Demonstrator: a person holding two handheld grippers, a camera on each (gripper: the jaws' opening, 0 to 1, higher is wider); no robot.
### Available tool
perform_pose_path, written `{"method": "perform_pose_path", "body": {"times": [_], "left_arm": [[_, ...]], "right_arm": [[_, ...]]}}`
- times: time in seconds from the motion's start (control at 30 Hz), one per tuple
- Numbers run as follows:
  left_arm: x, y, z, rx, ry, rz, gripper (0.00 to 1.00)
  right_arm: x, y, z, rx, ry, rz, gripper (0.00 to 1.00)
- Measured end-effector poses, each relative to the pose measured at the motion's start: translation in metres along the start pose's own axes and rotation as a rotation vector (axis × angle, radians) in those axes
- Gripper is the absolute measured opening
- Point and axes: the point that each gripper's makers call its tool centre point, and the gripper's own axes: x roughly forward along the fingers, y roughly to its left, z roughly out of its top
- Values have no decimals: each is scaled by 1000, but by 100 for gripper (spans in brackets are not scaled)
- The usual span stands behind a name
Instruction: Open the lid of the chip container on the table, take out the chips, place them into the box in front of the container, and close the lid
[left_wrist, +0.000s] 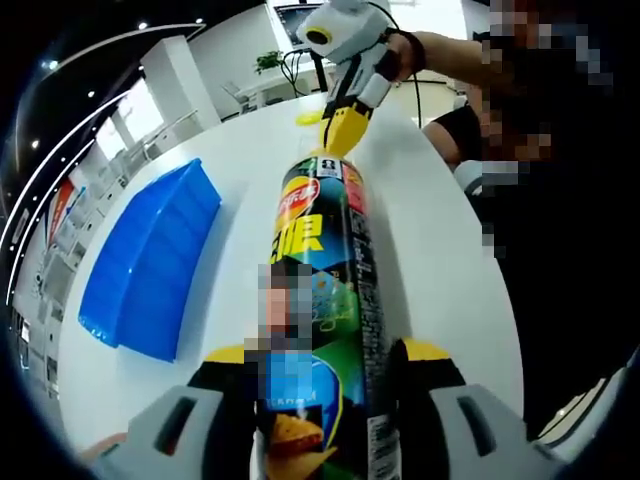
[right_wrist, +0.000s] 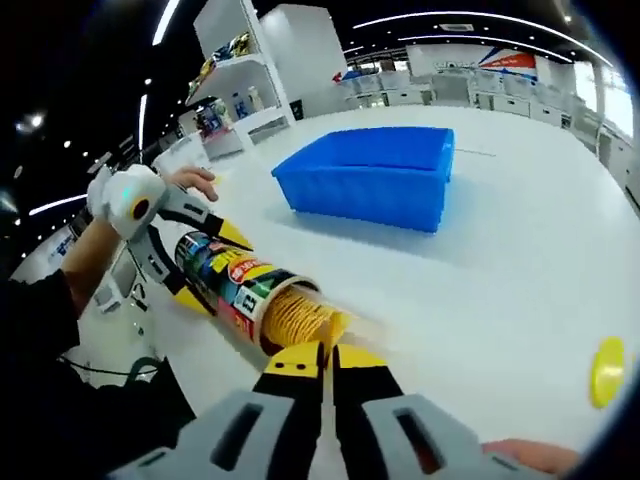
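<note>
The chip container (left_wrist: 325, 300) is green and black with red and yellow lettering; its chips (right_wrist: 298, 318) are golden yellow. The box (right_wrist: 372, 176) is blue, the lid (right_wrist: 607, 371) yellow, the table (right_wrist: 520, 270) white.

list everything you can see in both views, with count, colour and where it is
chip container: 1, green, red and black tube, lying across the white table, lid off, clamped at its base end
chips: 1 stack, yellow, in the tube's open mouth
lid: 1, yellow, on the table apart from the tube
box: 1, blue, on the table beyond the tube
table: 1, white
shelves: white, in the background
left gripper: 1, yellow and black jaws, grey body, shut around the tube
right gripper: 1, same colours, jaws close together at the tube's mouth
hand: 1, on the left gripper
</note>
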Motion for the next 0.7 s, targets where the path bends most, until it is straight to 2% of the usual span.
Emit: {"method": "perform_pose_path", "body": {"times": [0.07, 0.27, 0.57, 0.7], "left_arm": [[0, -2, 1, 1, -1, 2, 56], [1, -2, 2, 3, -6, 3, 56], [0, 1, 0, -1, -3, -1, 56], [0, 1, 0, -2, -3, -2, 56]], "right_arm": [[2, -1, 1, 32, -6, 9, 4], [-2, -3, 2, 45, -39, 24, 3], [-18, -17, 6, 88, -78, 34, 3], [-29, -15, 9, 103, -98, 43, 3]]}}
